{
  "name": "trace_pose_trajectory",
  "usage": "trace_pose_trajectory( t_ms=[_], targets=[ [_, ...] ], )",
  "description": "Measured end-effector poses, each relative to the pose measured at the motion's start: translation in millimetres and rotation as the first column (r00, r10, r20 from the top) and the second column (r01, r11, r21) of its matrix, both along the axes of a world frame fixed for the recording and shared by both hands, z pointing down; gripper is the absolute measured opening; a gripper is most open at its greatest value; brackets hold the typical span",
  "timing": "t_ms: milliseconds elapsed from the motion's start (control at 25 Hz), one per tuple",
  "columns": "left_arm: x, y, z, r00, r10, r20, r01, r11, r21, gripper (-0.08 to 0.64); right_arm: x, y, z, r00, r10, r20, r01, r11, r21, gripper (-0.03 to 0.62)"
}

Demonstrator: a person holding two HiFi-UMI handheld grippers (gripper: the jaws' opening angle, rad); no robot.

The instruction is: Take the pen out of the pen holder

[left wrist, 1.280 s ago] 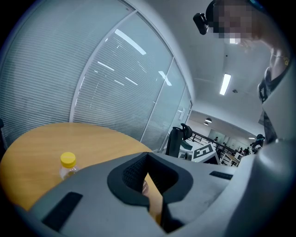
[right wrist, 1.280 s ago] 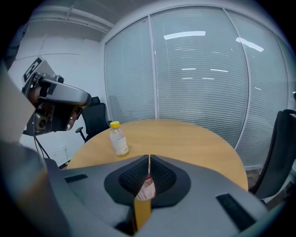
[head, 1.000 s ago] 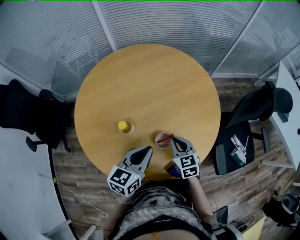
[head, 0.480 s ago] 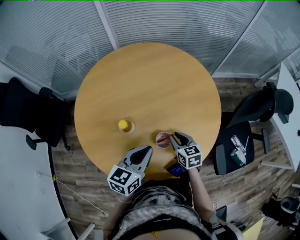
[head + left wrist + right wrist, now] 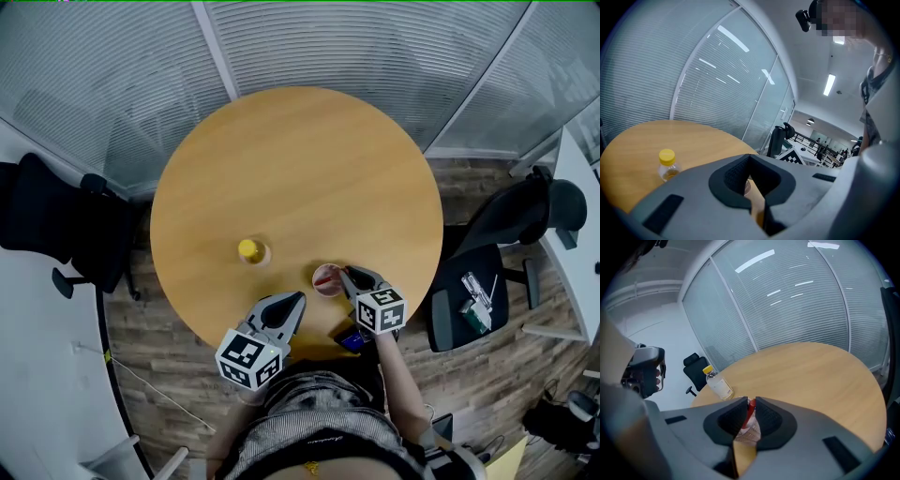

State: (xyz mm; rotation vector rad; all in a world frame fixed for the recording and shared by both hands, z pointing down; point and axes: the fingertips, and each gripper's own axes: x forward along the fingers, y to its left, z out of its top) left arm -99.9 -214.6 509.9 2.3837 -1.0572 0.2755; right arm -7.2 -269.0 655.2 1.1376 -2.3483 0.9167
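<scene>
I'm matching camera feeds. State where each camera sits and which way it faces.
Head view: on the person's head, looking steeply down at the table; left gripper, right gripper, torso show.
Left gripper view: on the left gripper, facing across the table past the bottle; shut jaws show.
Right gripper view: on the right gripper, facing the glass wall; jaws clamp the red pen.
Shared: all three show the bottle.

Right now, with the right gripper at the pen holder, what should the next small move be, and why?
Probably lift the right gripper straight up. Its jaws look closed on the red pen, whose lower end sits inside the pen holder on the table, so a vertical pull should clear the rim without tipping it.
</scene>
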Motion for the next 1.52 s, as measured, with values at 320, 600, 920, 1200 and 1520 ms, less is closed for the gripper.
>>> trace_pose_trajectory(
  t_ms=[320,600,920,1200,1520],
  targets=[
    [-3.2,4.1,-0.2,1.0,-0.007,-0.001,0.007,1.0,0.002,0.005,-7.4,5.9,-11.7,0.998,-0.051,-0.028,0.052,0.997,0.051,0.06],
    [-0.8,8.6,-0.9,1.0,-0.006,0.009,0.006,1.0,0.016,0.005,-17.0,16.8,-42.6,0.962,-0.165,-0.219,0.206,0.962,0.178,0.058],
    [-1.4,14.1,-9.6,1.0,-0.006,-0.008,0.007,0.999,0.042,0.005,-26.7,27.1,-99.4,0.952,-0.173,-0.254,0.242,0.93,0.276,0.058],
    [-1.0,12.4,-18.7,1.0,-0.015,-0.02,0.016,0.997,0.069,0.005,-26.0,36.7,-155.9,0.959,-0.159,-0.237,0.236,0.909,0.344,0.057],
    [-4.4,14.6,-26.9,1.0,-0.016,-0.017,0.017,0.995,0.097,0.005,-21.8,43.2,-190.8,0.965,-0.139,-0.223,0.221,0.888,0.403,0.057]
  ],
)
